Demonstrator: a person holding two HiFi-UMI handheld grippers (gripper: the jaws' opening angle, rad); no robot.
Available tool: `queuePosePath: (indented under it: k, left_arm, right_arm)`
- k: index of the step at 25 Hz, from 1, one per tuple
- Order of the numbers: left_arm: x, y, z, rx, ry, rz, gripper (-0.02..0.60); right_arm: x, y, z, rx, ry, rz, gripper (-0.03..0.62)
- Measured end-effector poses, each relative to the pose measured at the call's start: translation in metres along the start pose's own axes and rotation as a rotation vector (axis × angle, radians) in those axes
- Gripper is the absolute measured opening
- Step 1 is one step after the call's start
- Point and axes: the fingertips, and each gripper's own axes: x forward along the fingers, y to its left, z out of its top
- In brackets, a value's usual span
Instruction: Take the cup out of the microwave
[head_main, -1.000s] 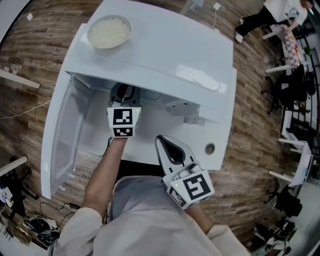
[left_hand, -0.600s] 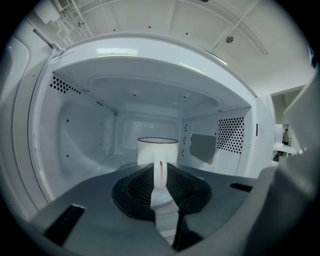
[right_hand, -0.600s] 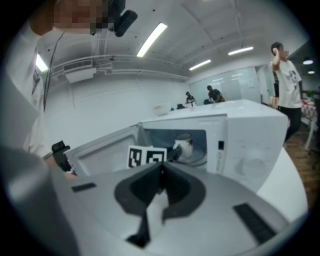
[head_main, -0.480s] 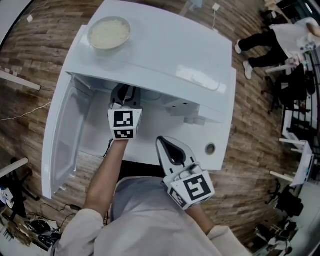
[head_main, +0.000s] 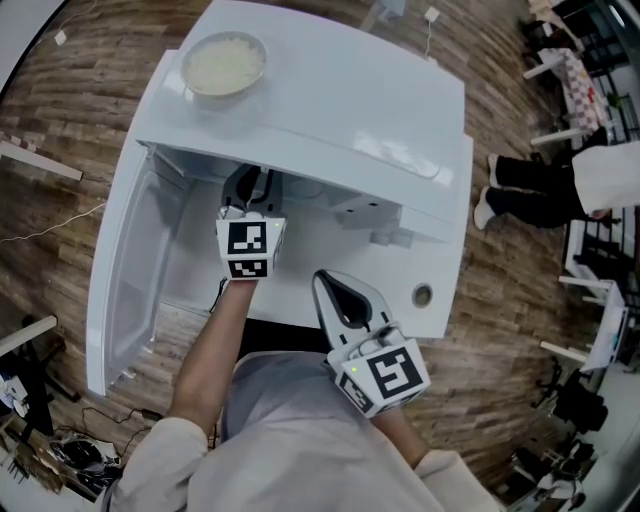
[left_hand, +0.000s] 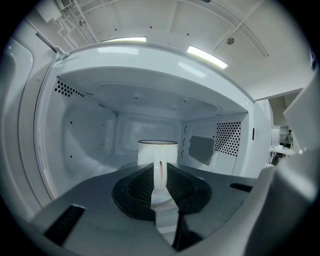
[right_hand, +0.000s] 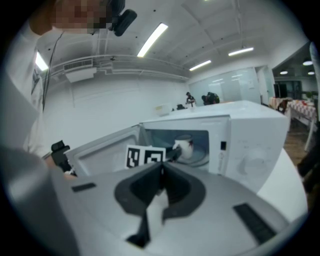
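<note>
A brown wood-plank floor (head_main: 60, 130) is spreading around a white table (head_main: 445, 325) in the head view. Nearest, at lower centre, the right gripper (head_main: 322, 278) is hovering over the table's front edge, well apart from the oven, with its jaws pressed together on nothing.

Just above it in the frame, the left gripper (left_hand: 159, 172) is reaching into the boxy white microwave (head_main: 330, 100), whose white door (head_main: 125, 270) is standing wide open at the left. In the left gripper view its black ribbed pads (left_hand: 142, 185) are clamping the handle of the white ceramic cup (left_hand: 157, 149) — the cup is standing upright on the cavity floor, at the centre of that view.

Farthest, at upper left, a pale round bowl (head_main: 222, 63) with white contents is sitting on the microwave's roof.
</note>
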Motion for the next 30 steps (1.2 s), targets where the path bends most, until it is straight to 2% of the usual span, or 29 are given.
queuePosePath:
  k: [30]
  left_arm:
    - [-0.023,0.0,0.001,-0.073,-0.007,0.016,0.066]
  right_arm:
    - [-0.01,0.011,0.002,-0.03,-0.02,0.012,0.023]
